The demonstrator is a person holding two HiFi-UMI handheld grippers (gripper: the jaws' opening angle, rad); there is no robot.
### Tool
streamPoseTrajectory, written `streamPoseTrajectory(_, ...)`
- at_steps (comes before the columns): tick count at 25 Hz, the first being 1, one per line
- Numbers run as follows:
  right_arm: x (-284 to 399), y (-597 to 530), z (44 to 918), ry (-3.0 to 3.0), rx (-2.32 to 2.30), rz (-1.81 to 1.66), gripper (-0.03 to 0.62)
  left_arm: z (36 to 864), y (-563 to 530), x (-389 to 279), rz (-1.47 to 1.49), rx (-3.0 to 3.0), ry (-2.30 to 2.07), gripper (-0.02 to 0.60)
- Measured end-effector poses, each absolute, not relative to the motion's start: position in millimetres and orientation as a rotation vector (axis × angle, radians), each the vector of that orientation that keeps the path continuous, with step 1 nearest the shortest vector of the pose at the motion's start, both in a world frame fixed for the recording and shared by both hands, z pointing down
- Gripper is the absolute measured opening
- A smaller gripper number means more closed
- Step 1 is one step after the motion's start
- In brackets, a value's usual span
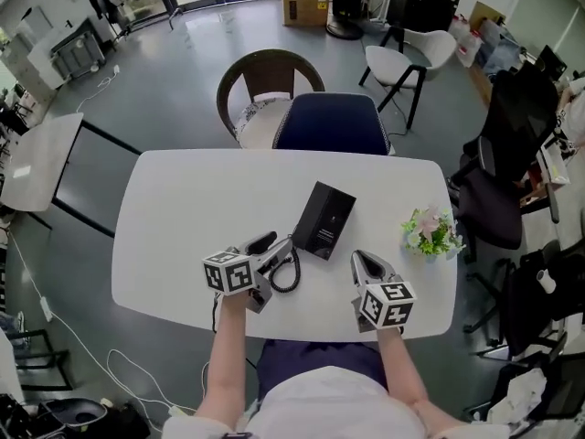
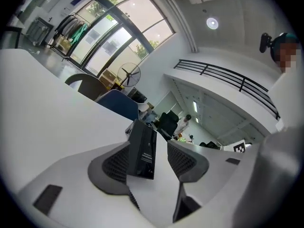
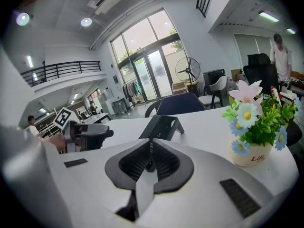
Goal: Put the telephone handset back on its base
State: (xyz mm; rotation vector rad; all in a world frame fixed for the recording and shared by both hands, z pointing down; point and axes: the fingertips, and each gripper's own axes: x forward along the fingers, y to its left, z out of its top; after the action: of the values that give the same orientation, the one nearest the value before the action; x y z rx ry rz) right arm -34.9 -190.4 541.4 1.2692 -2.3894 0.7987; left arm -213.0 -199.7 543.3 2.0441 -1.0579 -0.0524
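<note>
We see a white table [image 1: 174, 236] with rounded corners. Near its middle sits a black telephone base [image 1: 323, 219]. Just left of it and nearer to us lie the handset [image 1: 261, 242] and its coiled cord [image 1: 287, 274]. Towards the right edge stands a small flower pot [image 1: 430, 234].

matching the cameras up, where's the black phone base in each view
Head view: black phone base at table centre.
Left gripper view: base mid-frame, beyond the parted jaws.
Right gripper view: base centre, above the closed jaws.
Shared landmark: blue chair behind it.
</note>
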Motion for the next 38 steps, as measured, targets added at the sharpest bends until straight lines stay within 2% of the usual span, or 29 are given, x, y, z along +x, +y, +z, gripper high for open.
streamPoseTrajectory(6, -28.5, -185.5, 526.5, -2.47, 1.2, 0.766, 0.038, 523.9, -152.9, -197.9, -0.058, 2.068, -1.288, 0.209)
streamPoseTrajectory(13, -14.1, -174.9, 501.0, -2.613, 1.147, 0.723, 0.038, 498.2, -117.2, -179.1, 0.023, 2.133, -1.629, 0.085)
streamPoseTrajectory(19, -9.0, -169.0, 469.4, -2.773, 1.127, 0.584, 0.038, 464.8, -103.2, -166.5, 0.077, 2.233, -1.781, 0.025)
streamPoseTrajectory(28, 4.2, -176.1, 422.2, -2.81, 1.274, 0.39, 0.038, 424.4, -106.1, -167.5, 0.116, 2.276, -1.924, 0.015)
streamPoseTrajectory(38, 9.6, -180.0, 423.7, -2.725, 1.355, 0.379, 0.037, 426.1, -120.3, -167.4, 0.14, 2.3, -1.855, 0.015)
